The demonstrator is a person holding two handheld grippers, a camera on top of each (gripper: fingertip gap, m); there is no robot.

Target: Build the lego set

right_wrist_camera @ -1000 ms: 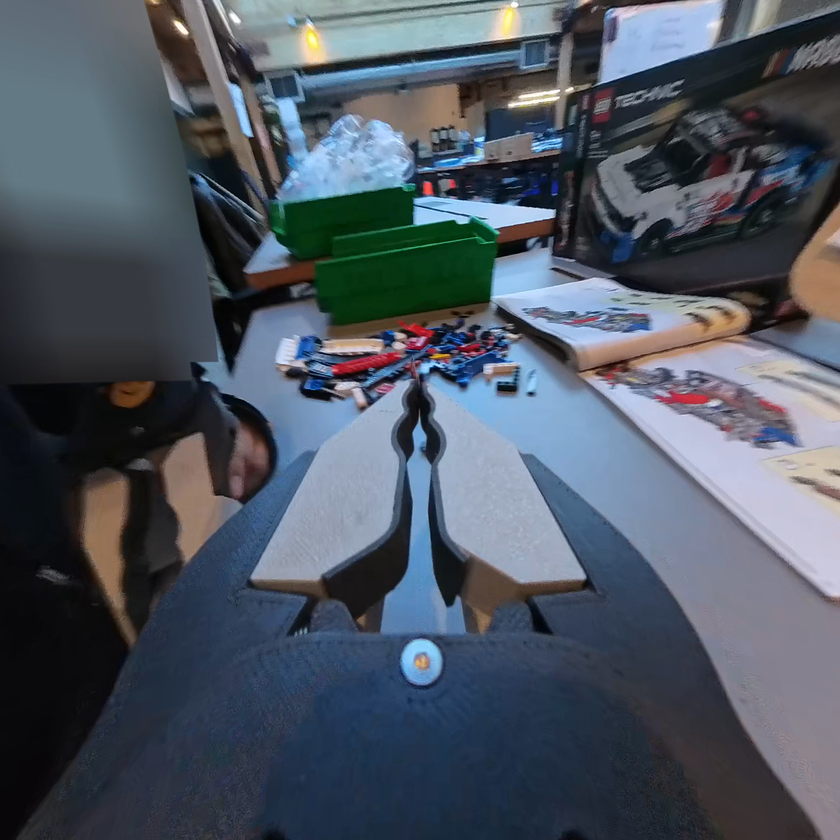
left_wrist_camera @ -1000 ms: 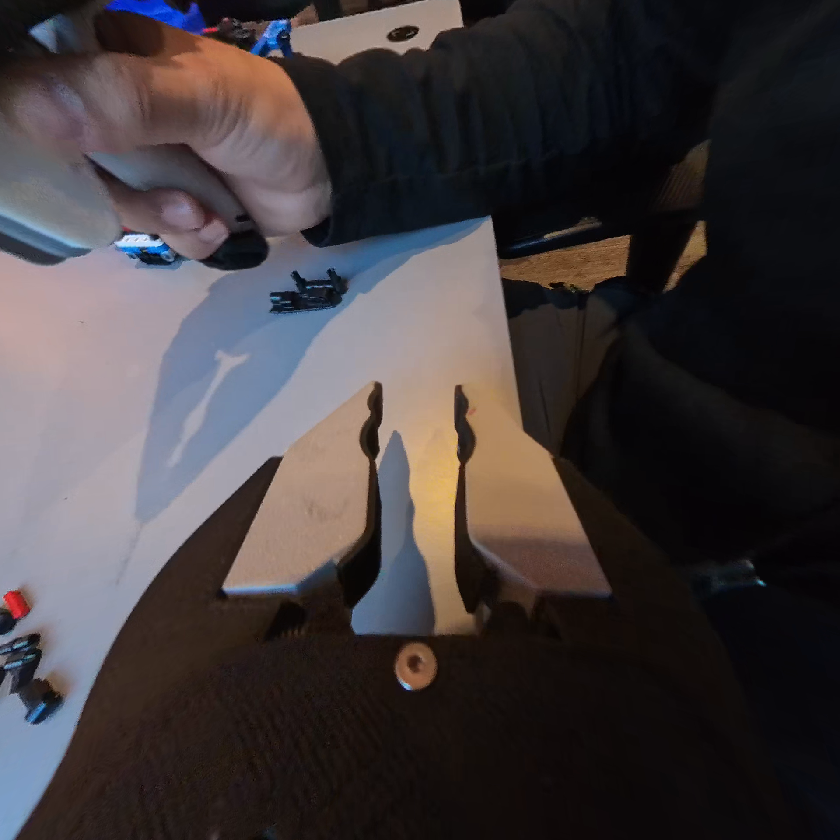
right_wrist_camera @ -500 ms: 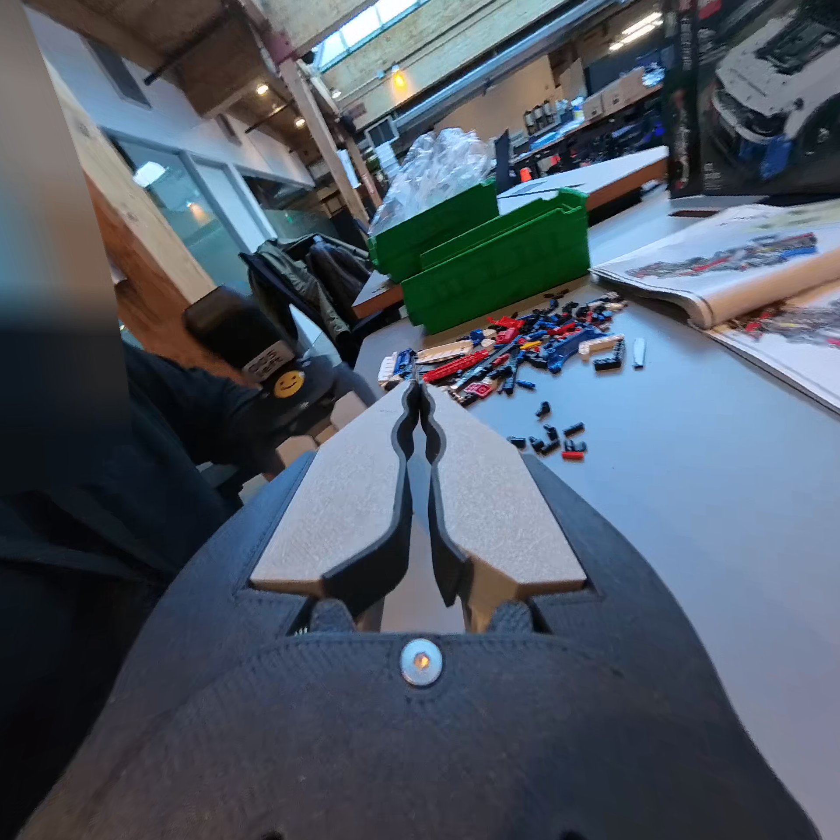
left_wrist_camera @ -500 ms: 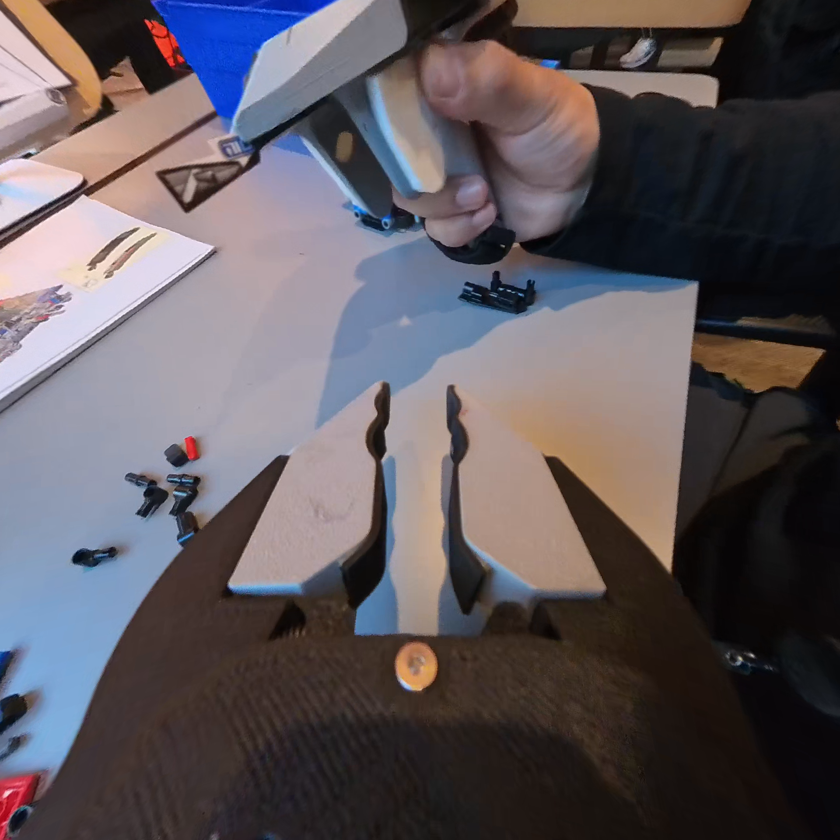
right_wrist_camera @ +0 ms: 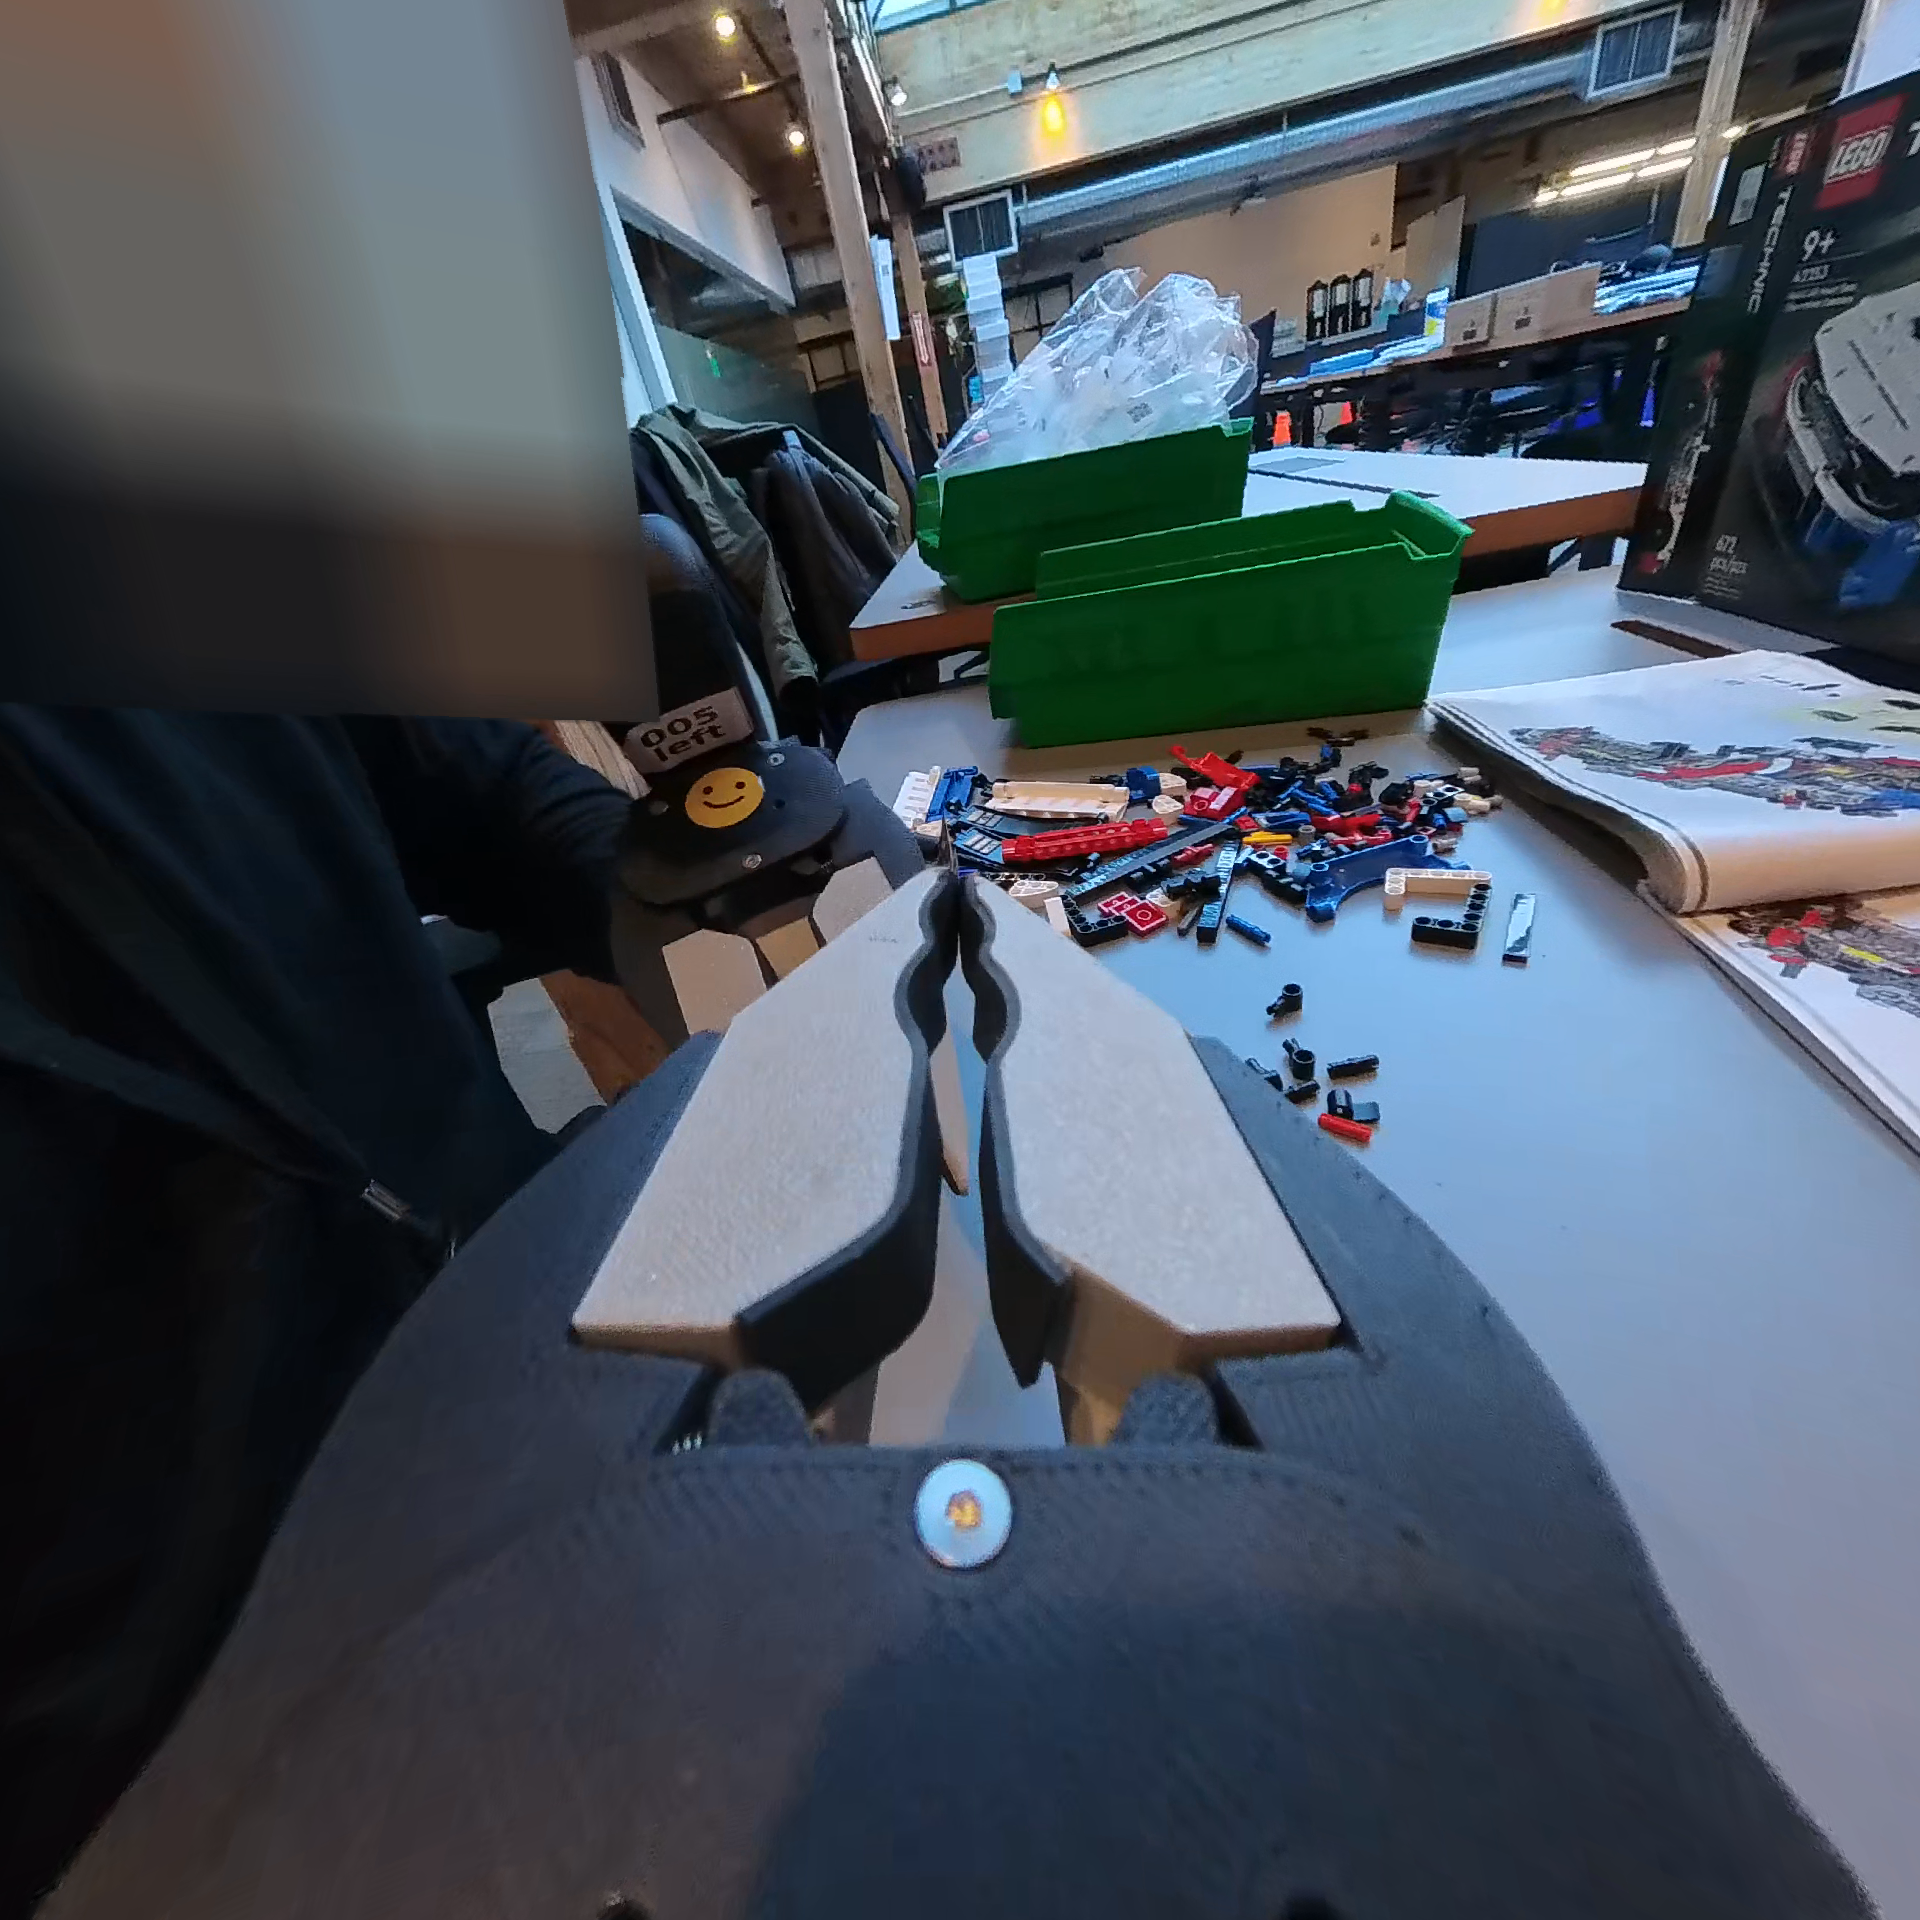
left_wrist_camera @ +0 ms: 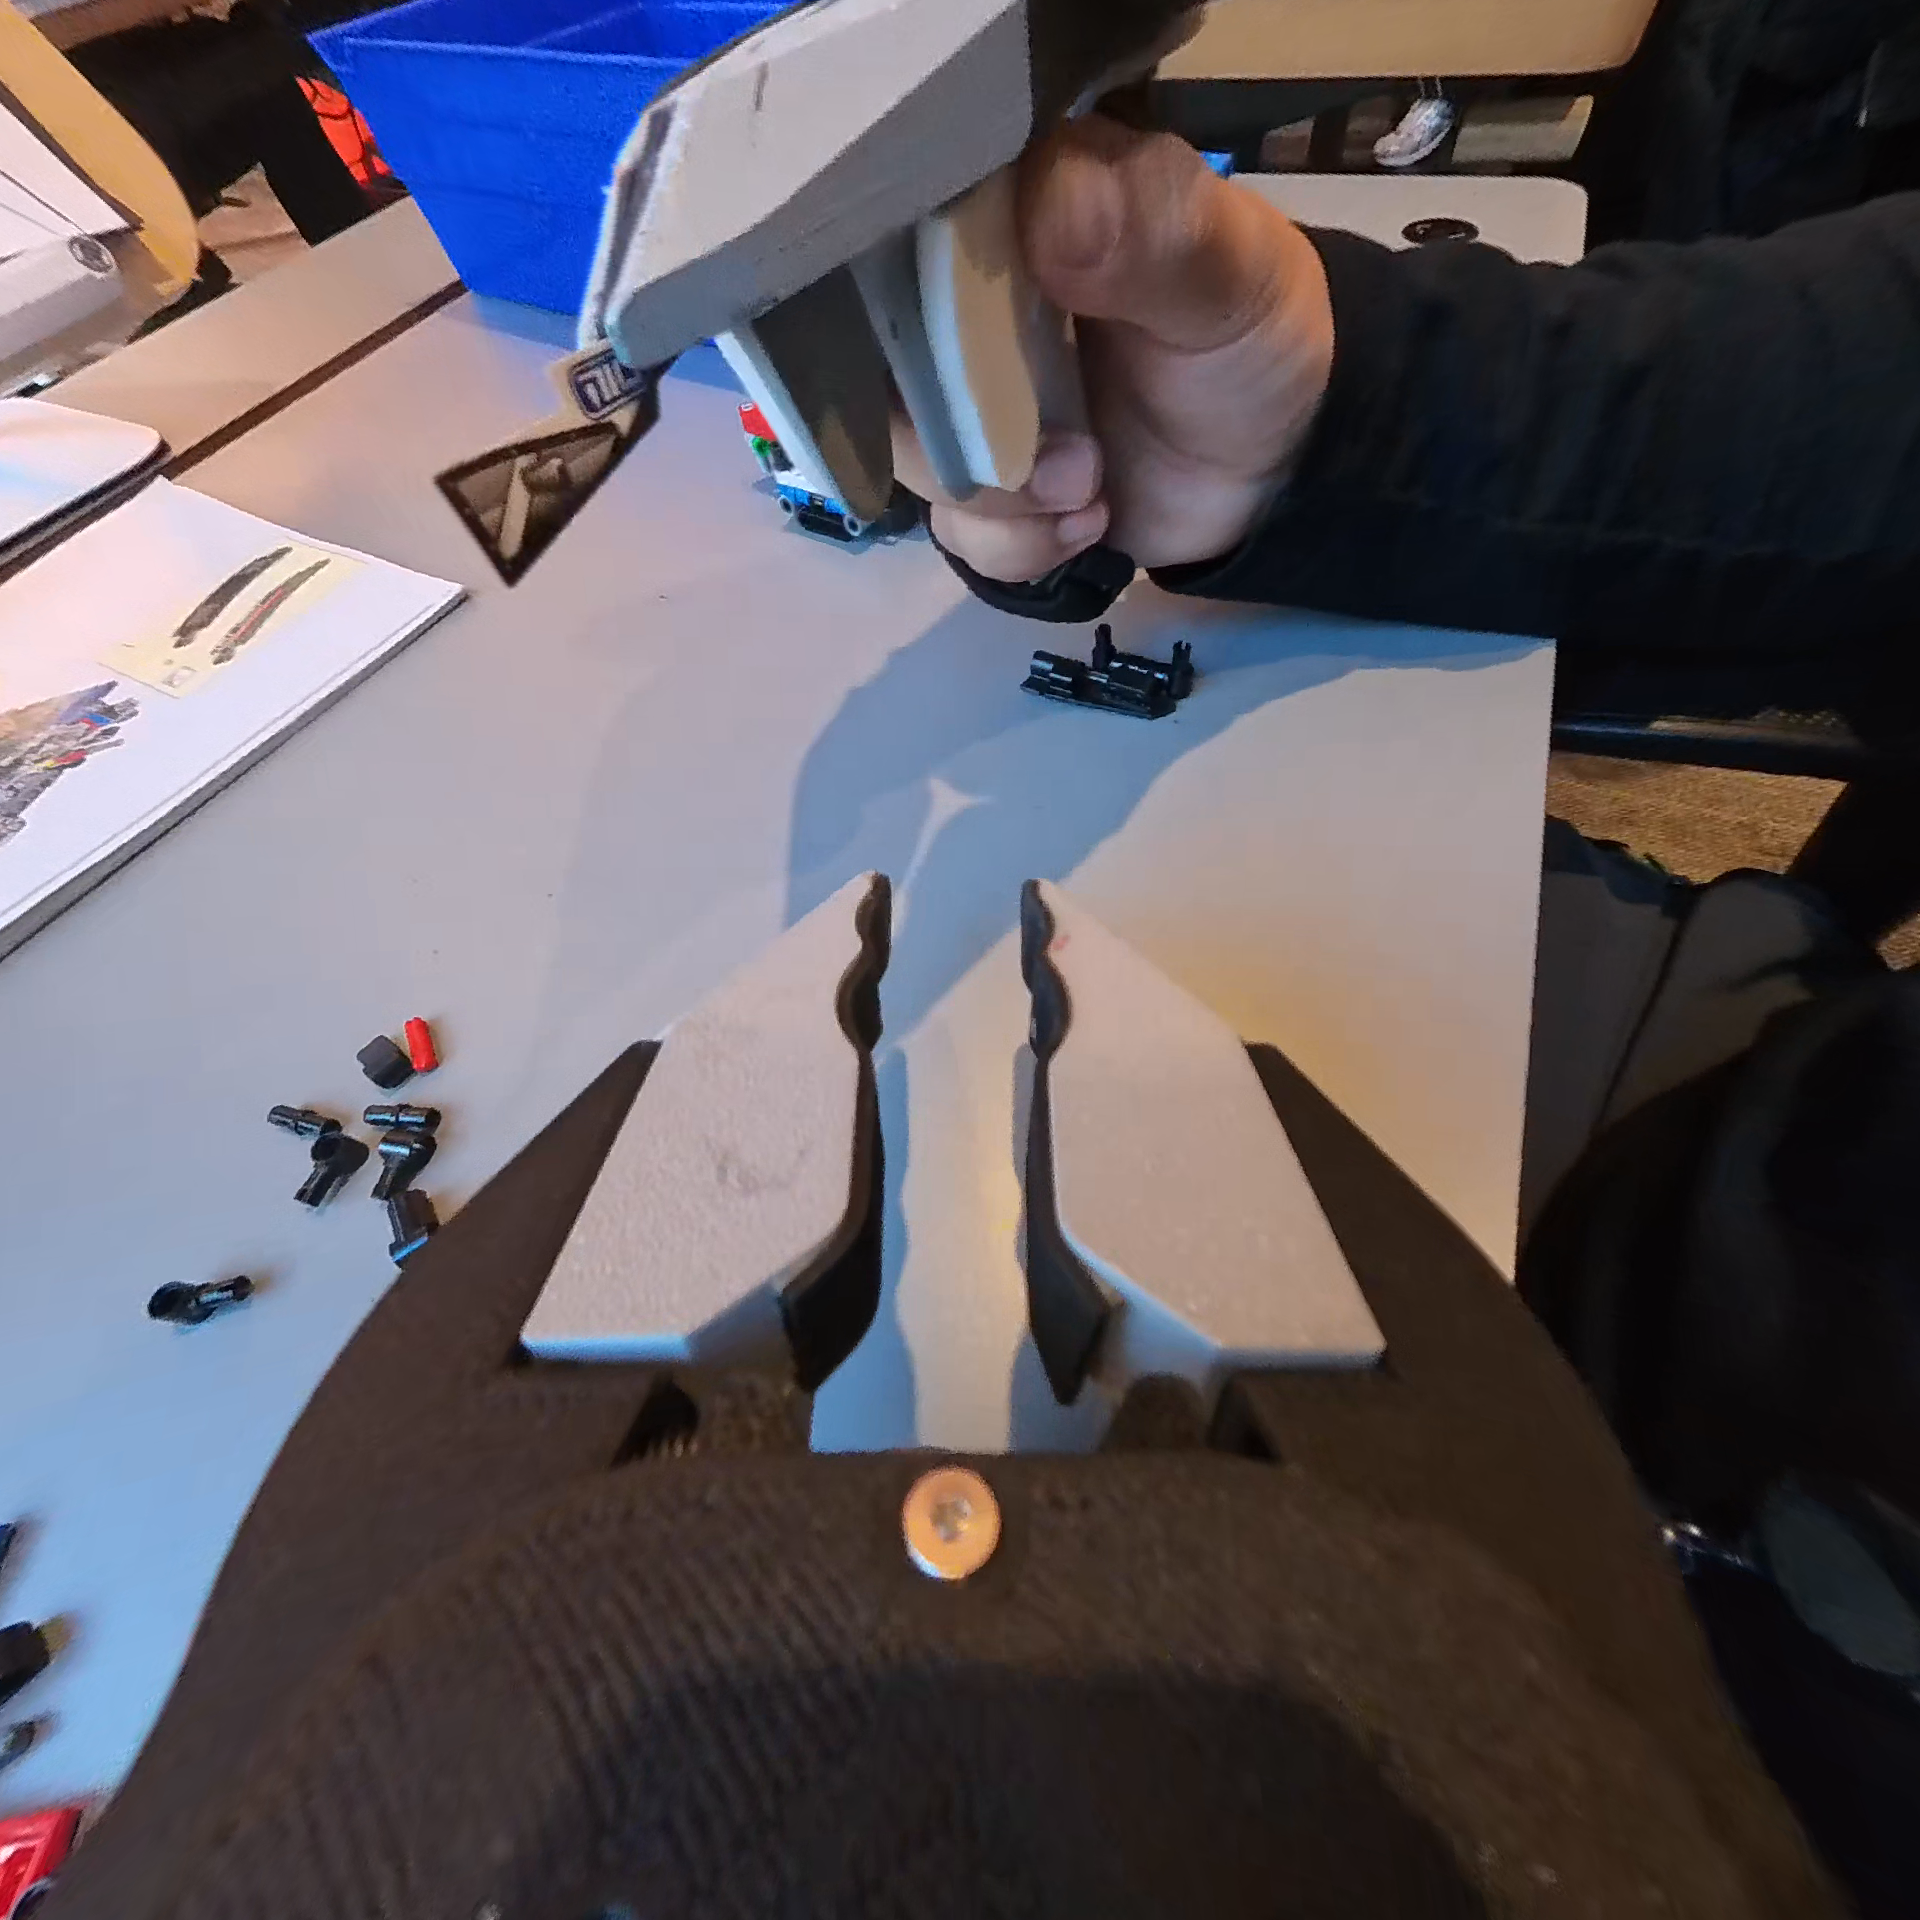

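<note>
Left gripper [left_wrist_camera: 956, 899]: jaws apart, nothing between them, hanging over bare grey table [left_wrist_camera: 623, 790] and aimed toward its near edge. In the right wrist view it sits at 9 o'clock off the table edge, in front of the dark-sleeved torso, body bearing a yellow smiley sticker [right_wrist_camera: 723, 798].

Left wrist view, left to right:
- open instruction booklet [left_wrist_camera: 197, 665] at 9-10 o'clock
- small black pins [left_wrist_camera: 353, 1143] plus one red pin [left_wrist_camera: 420, 1042] at 8-9 o'clock, loose on the table
- blue bin [left_wrist_camera: 520, 135] at 11 o'clock
- right hand [left_wrist_camera: 1153, 384] at 12-1 o'clock, fist wrapped round the right gripper's handle, held above the table, its nose pointing toward 10 o'clock
- small blue/white sub-assembly [left_wrist_camera: 821, 499] under that handle
- black lego assembly [left_wrist_camera: 1110, 675] at 1 o'clock, lying on the table just below the hand, not touched

Right gripper [right_wrist_camera: 956, 899]: tips together, or nearly so, nothing visibly held, raised above the table.

Only the right wrist view shows:
- main pile of lego parts [right_wrist_camera: 1195, 842] at 12-1 o'clock
- two green bins [right_wrist_camera: 1216, 623] behind the pile, the rear one carrying clear plastic bags [right_wrist_camera: 1101, 364]
- set box [right_wrist_camera: 1808, 416] at 2 o'clock

Only the left wrist view shows the blue bin and the black assembly
</note>
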